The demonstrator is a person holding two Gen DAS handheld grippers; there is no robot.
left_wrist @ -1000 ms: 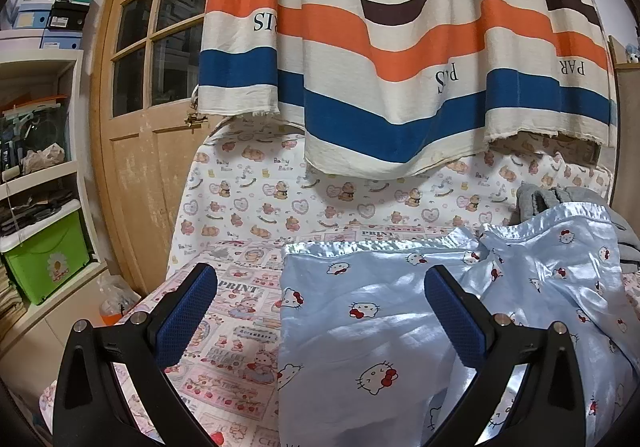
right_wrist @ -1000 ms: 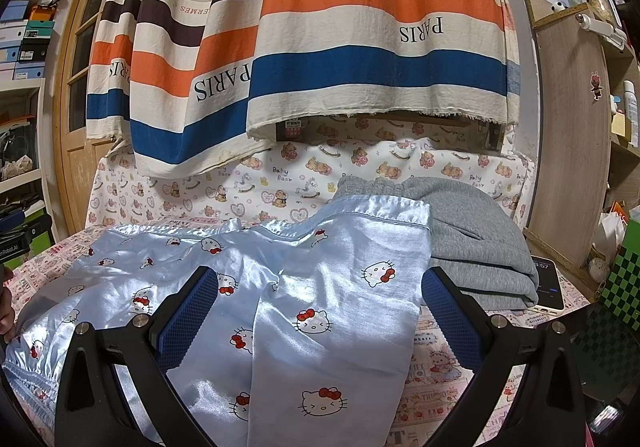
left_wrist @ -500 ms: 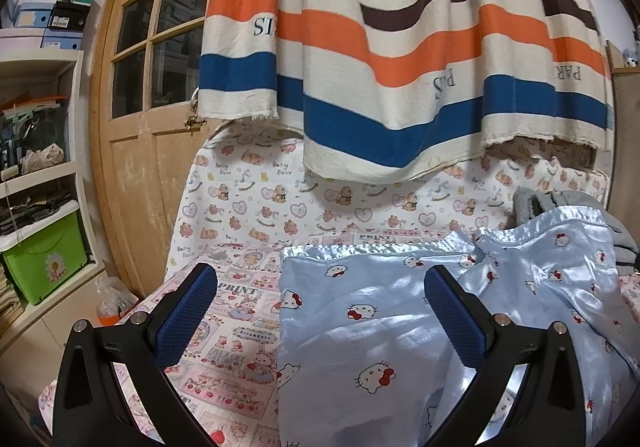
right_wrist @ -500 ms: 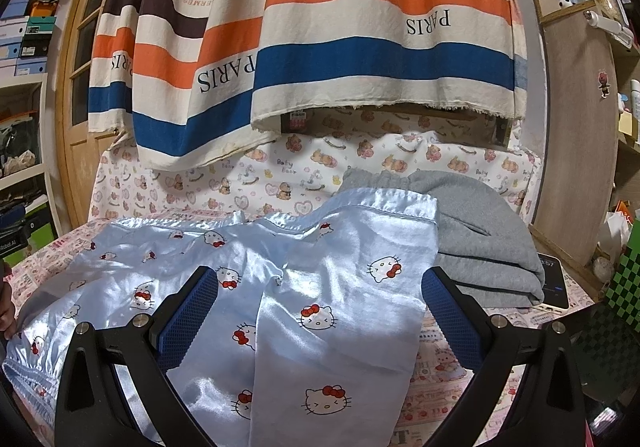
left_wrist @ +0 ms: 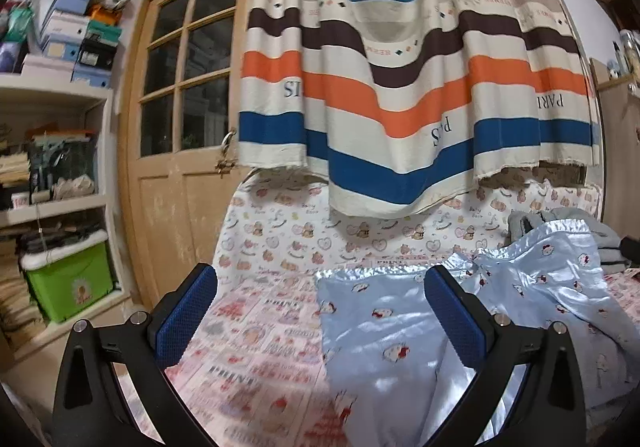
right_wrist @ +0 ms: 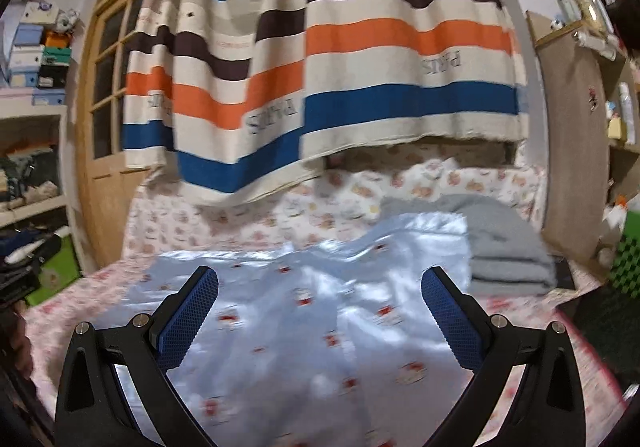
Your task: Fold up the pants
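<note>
Shiny light-blue pants (left_wrist: 400, 323) with a cat print lie spread and rumpled on a pink printed cloth. In the right wrist view the pants (right_wrist: 312, 327) fill the lower middle, blurred. My left gripper (left_wrist: 320, 311) is open above the pants' left edge, nothing between its blue pads. My right gripper (right_wrist: 320, 311) is also open, hovering over the middle of the pants and holding nothing.
A folded grey garment (right_wrist: 500, 243) lies at the pants' far right end. A striped curtain (left_wrist: 420, 87) hangs over the back. A wooden door (left_wrist: 188, 127) and shelves with a green bin (left_wrist: 68, 283) stand left. A wooden cabinet (right_wrist: 576, 151) stands right.
Both views have tilted up and drawn back, showing more curtain and less of the pants. The right wrist view is blurred by motion. Both grippers stay open.
</note>
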